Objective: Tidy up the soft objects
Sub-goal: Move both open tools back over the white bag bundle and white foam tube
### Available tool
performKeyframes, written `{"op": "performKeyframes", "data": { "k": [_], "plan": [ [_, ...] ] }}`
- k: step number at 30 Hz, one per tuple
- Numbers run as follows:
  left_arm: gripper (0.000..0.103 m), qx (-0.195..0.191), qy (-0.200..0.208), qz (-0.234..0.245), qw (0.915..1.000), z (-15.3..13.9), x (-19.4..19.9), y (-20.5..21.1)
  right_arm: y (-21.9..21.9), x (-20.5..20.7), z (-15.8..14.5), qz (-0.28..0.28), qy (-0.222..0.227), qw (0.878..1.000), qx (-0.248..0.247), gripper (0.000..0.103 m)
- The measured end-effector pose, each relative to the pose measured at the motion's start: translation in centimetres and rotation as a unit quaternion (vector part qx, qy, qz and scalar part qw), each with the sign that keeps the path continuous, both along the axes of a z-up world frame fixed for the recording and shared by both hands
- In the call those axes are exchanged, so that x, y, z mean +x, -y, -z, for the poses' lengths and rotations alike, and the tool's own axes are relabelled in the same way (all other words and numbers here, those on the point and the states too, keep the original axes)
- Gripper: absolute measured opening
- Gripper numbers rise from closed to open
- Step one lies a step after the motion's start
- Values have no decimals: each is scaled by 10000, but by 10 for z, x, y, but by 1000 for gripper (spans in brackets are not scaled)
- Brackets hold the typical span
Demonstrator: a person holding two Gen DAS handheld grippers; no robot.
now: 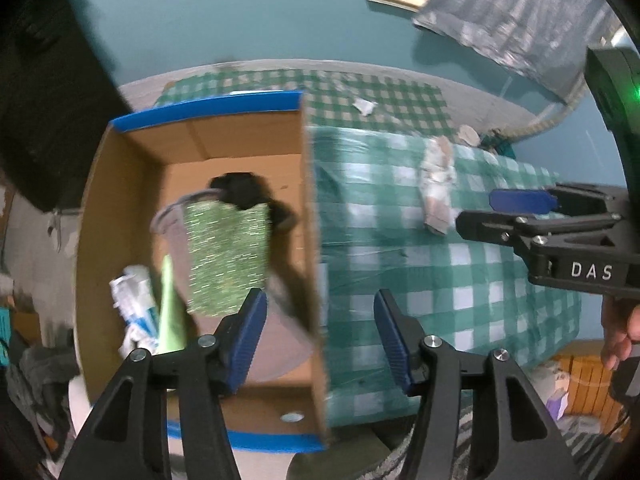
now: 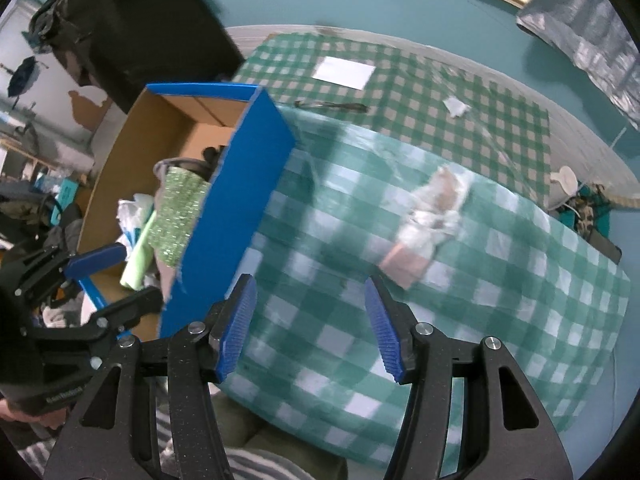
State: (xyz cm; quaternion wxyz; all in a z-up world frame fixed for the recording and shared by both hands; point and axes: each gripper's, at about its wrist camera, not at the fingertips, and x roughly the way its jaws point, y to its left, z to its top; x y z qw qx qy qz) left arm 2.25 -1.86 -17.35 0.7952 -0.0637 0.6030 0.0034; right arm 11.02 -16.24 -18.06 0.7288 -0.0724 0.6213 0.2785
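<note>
Blue-padded right hand-held gripper [image 2: 311, 326] hangs open and empty over the checked bench [image 2: 500, 280]; left hand-held gripper [image 1: 320, 340] is open too. To finish well, reach for the crumpled white-and-tan cloth [image 2: 430, 212] mid-bench, pinch its bulk, then carry it to the cardboard box [image 2: 120, 152].

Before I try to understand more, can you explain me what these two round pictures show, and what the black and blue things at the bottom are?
There is no robot here. A person holds a hand tool with two blue-padded fingers in each hand, and a wide-angle camera on each tool looks forward along its fingers.

One picture is from the left tool, the other from the right tool. Both are open and hold nothing.

Below them is a surface with a green checked cloth. On the cloth lies one crumpled white and pinkish soft item. Beside it stands a cardboard box with blue outer sides, already containing a sparkly green fabric piece, something black, and other soft things.
</note>
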Motion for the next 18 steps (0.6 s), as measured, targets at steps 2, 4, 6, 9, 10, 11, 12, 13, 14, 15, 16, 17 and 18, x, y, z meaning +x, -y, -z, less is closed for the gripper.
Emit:
{"op": "performKeyframes", "data": {
  "k": [2, 4, 6, 9, 10, 11, 12, 13, 14, 15, 16, 17, 18],
  "plan": [
    [57, 8, -19, 145, 9999, 3, 5, 11, 9, 2, 2, 59, -13, 10000, -25, 57],
    [57, 20, -73, 295, 9995, 9, 10, 26, 19, 4, 4, 110, -20, 9999, -56, 57],
    [57, 0, -143, 388, 9991, 15, 15, 36, 26, 5, 5, 158, -21, 9998, -86, 57],
    [57, -42, -252, 460, 9986, 23, 19, 46, 40, 8, 7, 263, -31, 9996, -122, 57],
    [57, -53, -286, 480, 9984, 25, 21, 49, 42, 9, 8, 285, -35, 9995, -134, 57],
    [57, -48, -321, 505, 9982, 27, 23, 52, 47, 10, 10, 322, -46, 9993, -155, 57],
    [57, -35, -355, 537, 9979, 30, 25, 56, 50, 11, 11, 346, -57, 9992, -168, 57],
    [57, -19, -394, 569, 9976, 33, 27, 60, 54, 12, 13, 371, -71, 9991, -184, 57],
    [58, -10, -417, 588, 9974, 35, 28, 62, 58, 12, 15, 399, -88, 9989, -209, 57],
    [59, 1, -450, 620, 9971, 38, 30, 66, 62, 13, 17, 424, -106, 9988, -235, 57],
    [62, 13, -488, 650, 9967, 41, 32, 70, 64, 13, 18, 438, -116, 9987, -248, 57],
    [63, 17, -511, 665, 9965, 43, 33, 72, 68, 13, 20, 465, -137, 9985, -268, 57],
    [64, 24, -549, 684, 9961, 47, 35, 75, 71, 14, 22, 487, -163, 9983, -290, 57]
  ]
}}
